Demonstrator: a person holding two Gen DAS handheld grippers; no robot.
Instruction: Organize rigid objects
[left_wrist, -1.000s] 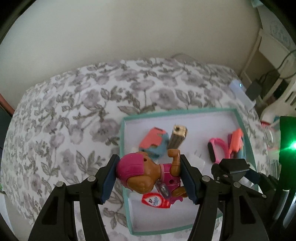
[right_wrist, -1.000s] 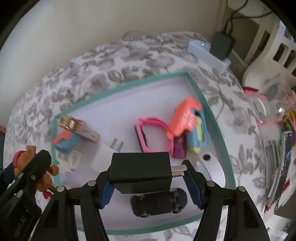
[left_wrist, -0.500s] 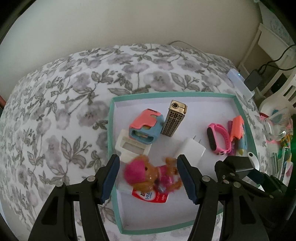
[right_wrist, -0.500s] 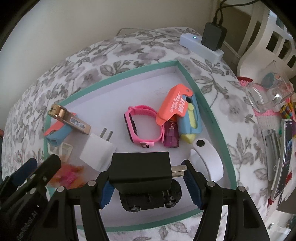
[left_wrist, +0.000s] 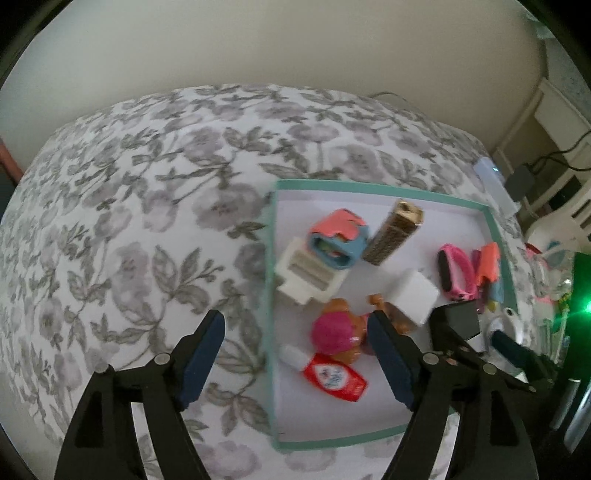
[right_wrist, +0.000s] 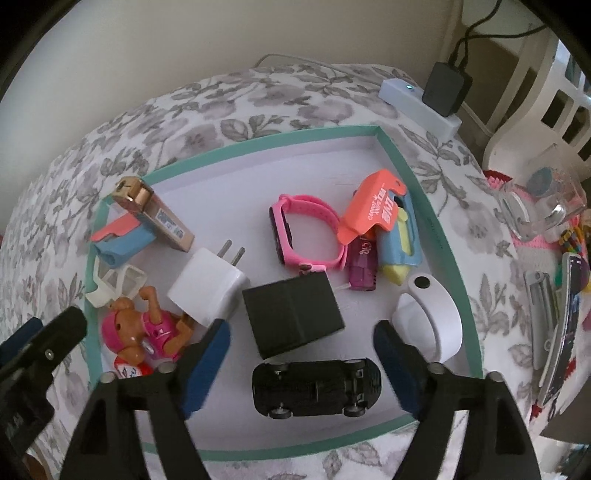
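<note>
Right gripper (right_wrist: 301, 350): jaws spread wide, nothing between them; poised above the tray's near half.
Left gripper (left_wrist: 295, 354): jaws spread wide, empty; straddling the tray's left rim.
Black charger (right_wrist: 293, 317): lying free on the tray floor, just beyond the right gripper.
Toy car (right_wrist: 316, 387): black, wheels up, just nearer than the black charger.
White charger (right_wrist: 207, 291): prongs pointing away, beside the black charger.
Dog figure (right_wrist: 142, 334): pink cap, lying against the white charger.
Pink watch (right_wrist: 304, 232): mid-tray.
Tray (right_wrist: 258, 138): teal-rimmed, white floor, on the floral cloth (left_wrist: 129, 206).
</note>
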